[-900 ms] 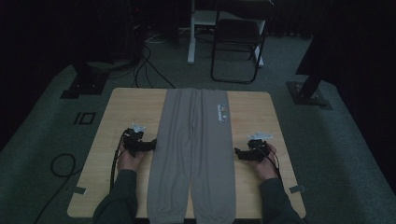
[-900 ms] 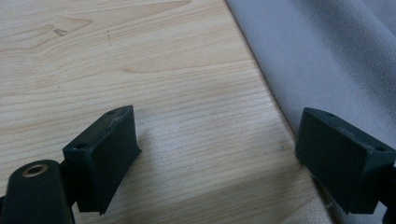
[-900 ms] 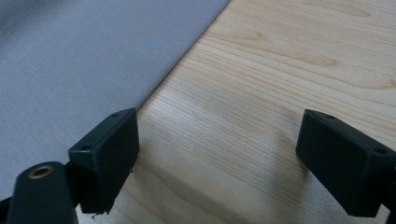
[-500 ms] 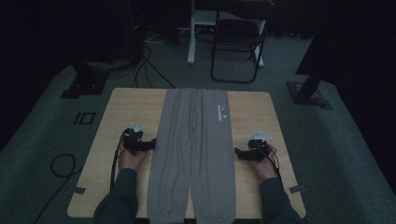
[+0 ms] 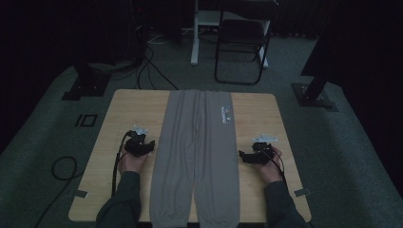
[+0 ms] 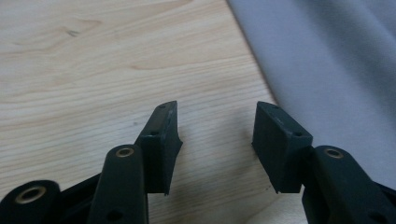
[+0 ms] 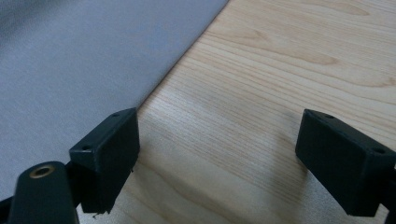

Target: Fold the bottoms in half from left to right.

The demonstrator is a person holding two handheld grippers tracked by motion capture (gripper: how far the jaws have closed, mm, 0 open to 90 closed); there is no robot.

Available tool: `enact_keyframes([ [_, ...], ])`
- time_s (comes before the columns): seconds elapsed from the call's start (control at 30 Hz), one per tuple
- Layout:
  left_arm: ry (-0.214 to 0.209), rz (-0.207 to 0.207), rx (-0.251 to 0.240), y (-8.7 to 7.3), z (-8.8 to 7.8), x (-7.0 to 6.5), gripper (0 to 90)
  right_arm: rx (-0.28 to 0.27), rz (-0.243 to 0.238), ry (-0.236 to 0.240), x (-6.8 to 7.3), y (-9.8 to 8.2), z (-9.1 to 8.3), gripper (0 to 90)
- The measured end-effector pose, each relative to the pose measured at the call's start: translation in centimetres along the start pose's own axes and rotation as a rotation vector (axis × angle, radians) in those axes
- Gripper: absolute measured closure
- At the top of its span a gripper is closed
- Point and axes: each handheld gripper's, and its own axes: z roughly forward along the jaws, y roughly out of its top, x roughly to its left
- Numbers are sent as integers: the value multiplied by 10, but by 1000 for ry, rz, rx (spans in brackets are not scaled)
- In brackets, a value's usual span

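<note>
A: Quick count. One pair of grey trousers (image 5: 198,156), laid flat down the middle of the wooden table (image 5: 128,107), waistband at the far edge, cuffs at the near edge. Small white print near the waist on the right leg.

B: Grippers?

A: Two. Left gripper (image 5: 151,144) sits on bare wood just beside the trousers' left edge. Right gripper (image 5: 241,155) is just beside the right edge. One hand on each, two sleeved forearms coming in from the bottom.

B: Jaws?

A: Both apart, nothing between them. In the left gripper view, the gripper (image 6: 216,135) hovers over wood grain with the grey cloth (image 6: 327,65) off to its right, not touched. In the right gripper view, the gripper (image 7: 217,154) is spread wide over wood; the cloth (image 7: 84,56) edge runs close by one jaw, but I can't tell if they touch.

B: Surface, room?

A: Light wood tabletop, two tape tabs at the near corners. Dark room, grey carpet. One black folding chair (image 5: 242,42) behind the table, one white stand leg (image 5: 196,31) beside it, cables on the floor, two dark stand bases left and right.
</note>
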Motion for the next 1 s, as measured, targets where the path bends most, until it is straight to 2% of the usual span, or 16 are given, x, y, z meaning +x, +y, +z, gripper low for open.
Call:
enact_keyframes([
  [0.07,1,-10,-6,0,0,-3,551,0,0,0,0,0,0,141],
  [0.1,-17,-18,-24,2,-2,-6,551,0,0,-1,0,0,0,142],
  [0.13,-17,-18,-24,2,-2,-6,551,0,0,-1,0,0,0,142],
  [0.17,-40,-24,-46,3,-5,-9,542,1,2,-2,0,0,0,142],
  [0.2,-40,-24,-46,3,-5,-9,530,1,3,-2,0,0,0,142],
  [0.23,-75,-29,-63,5,-7,-12,520,1,3,-2,0,0,0,142],
  [0.3,-85,-31,-73,6,-8,-14,506,1,4,-4,1,0,0,143],
  [0.37,-95,-33,-77,6,-8,-15,495,1,5,-5,1,0,0,142],
  [0.43,-130,-37,-75,6,-6,-18,484,1,4,-5,1,-1,-1,142],
  [0.6,-152,-51,-66,6,-2,-20,480,1,4,-5,1,-1,-1,142],
  [0.67,-156,-60,-65,6,0,-22,470,1,3,-5,1,-1,-1,143],
  [0.8,-140,-47,-50,6,6,-27,458,1,3,-5,1,-1,-1,142],
  [0.9,-111,-38,-47,7,11,-30,455,1,3,-5,1,-1,-1,143],
  [1.0,-101,-40,-53,9,13,-33,450,1,3,-5,1,-1,-1,143],
])
